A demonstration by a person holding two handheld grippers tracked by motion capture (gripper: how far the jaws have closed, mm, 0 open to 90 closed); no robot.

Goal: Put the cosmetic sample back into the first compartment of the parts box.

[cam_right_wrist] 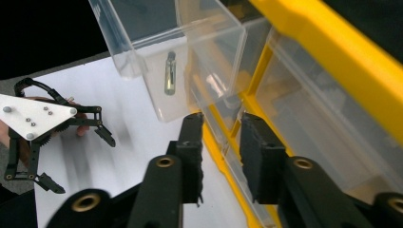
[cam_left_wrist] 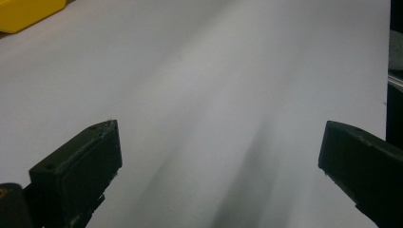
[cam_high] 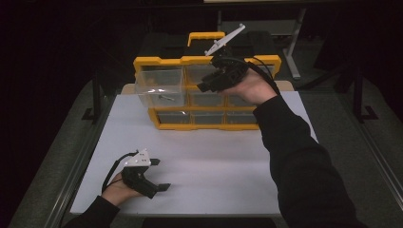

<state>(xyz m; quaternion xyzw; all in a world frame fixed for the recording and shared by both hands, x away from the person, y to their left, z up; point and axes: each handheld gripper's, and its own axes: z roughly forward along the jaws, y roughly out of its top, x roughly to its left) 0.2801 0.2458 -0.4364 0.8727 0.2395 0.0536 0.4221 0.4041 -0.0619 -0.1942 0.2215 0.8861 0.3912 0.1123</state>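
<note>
Pulled-out drawer (cam_right_wrist: 157, 61) | just beyond right hand-held gripper (cam_right_wrist: 221, 124), jaws narrow | left hand-held gripper (cam_high: 159, 174) wide

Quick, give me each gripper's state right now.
Left gripper: open, holding nothing, low over the white table.
Right gripper: jaws narrowly apart at the yellow drawer organizer; holding nothing visible.

Your white-topped rectangular bench (cam_high: 209, 161) carries one yellow plastic drawer organiser with clear bins (cam_high: 204, 118) along its far edge; one clear drawer (cam_high: 159, 85) at its upper left is pulled out. Before you, your left hand-held gripper (cam_high: 159, 174) rests on the white surface.
</note>
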